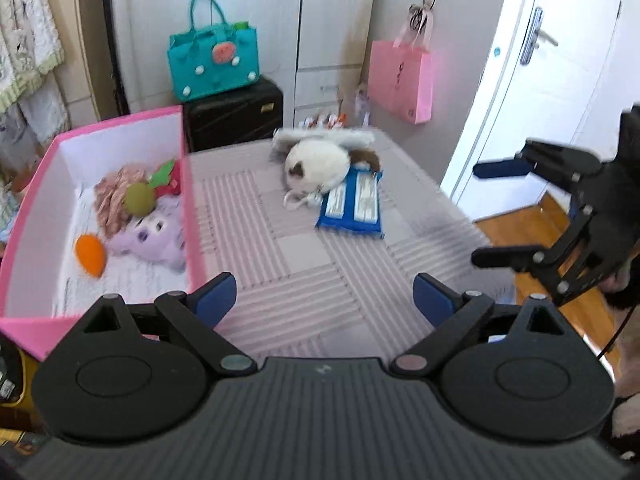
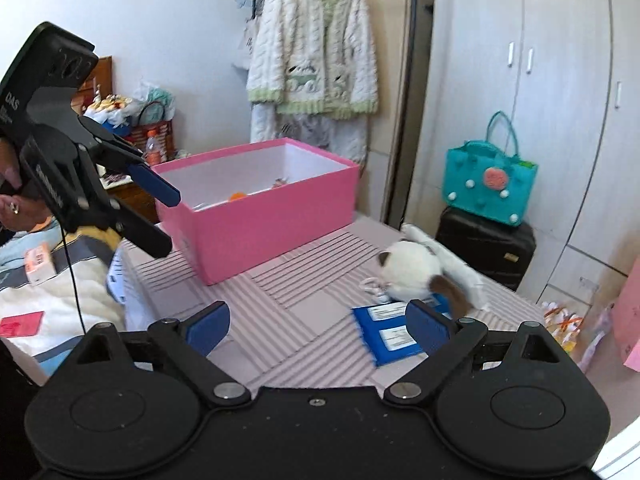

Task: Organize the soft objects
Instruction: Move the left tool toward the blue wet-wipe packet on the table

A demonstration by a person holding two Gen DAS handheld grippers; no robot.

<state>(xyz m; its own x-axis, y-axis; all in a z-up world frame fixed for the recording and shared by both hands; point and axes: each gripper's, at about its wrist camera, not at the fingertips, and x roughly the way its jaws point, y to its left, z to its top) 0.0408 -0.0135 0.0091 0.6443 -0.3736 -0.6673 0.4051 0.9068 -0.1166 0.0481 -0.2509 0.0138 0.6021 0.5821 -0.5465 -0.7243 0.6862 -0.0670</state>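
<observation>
A pink box (image 1: 192, 216) stands on the left of the striped table (image 1: 304, 256). It holds a purple plush (image 1: 152, 238), an orange soft piece (image 1: 91, 255), a beige knit toy (image 1: 116, 192) and a red strawberry plush (image 1: 170, 178). A white plush cat (image 1: 316, 164) lies at the table's far side, partly on a blue packet (image 1: 354, 208). My left gripper (image 1: 324, 300) is open and empty above the near table. My right gripper (image 1: 486, 214) is open at the right edge. In the right wrist view the box (image 2: 272, 212), cat (image 2: 412, 270), packet (image 2: 390, 334), right gripper (image 2: 318, 326) and left gripper (image 2: 164, 220) show.
A teal felt bag (image 1: 214, 60) sits on a black case (image 1: 236, 116) behind the table. A pink paper bag (image 1: 400, 76) hangs on the wardrobe. A white door (image 1: 532, 80) is at the right. A white cardigan (image 2: 316, 48) hangs behind the box.
</observation>
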